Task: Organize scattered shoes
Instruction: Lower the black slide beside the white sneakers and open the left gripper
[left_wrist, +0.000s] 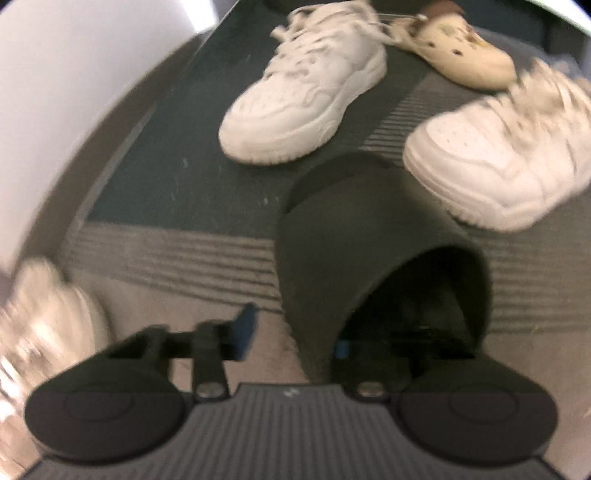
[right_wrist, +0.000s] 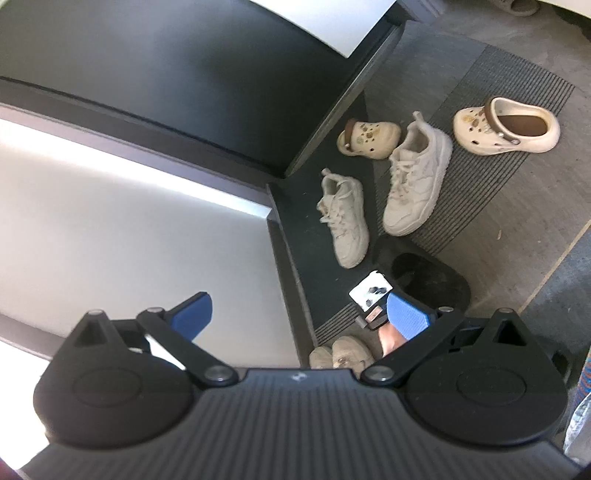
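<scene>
the left gripper (left_wrist: 295, 339) has its jaws drawn in on the near side wall of the black slide (left_wrist: 373, 258), one blue pad (left_wrist: 245, 328) outside the strap and the other tucked in the opening, so it looks clamped on the slide, though blur hides the exact contact. the slide sits right at the tool's tip, toe pointing away; just beyond it, to either side, lie two white sneakers (left_wrist: 306, 96) (left_wrist: 517, 155), and further off a cream clog (left_wrist: 465, 55). another pale shoe (left_wrist: 44, 317) is close on the tool's left. the right gripper (right_wrist: 295, 317) hangs wide open and empty, well back from the pile. to do this lift well, i'd judge the hold should stay on the firm strap edge, not the soft lip, then raise straight up before swinging, so the toe clears both sneakers. the strap may flex and let the slide swing, so move slowly and set it down flat.
</scene>
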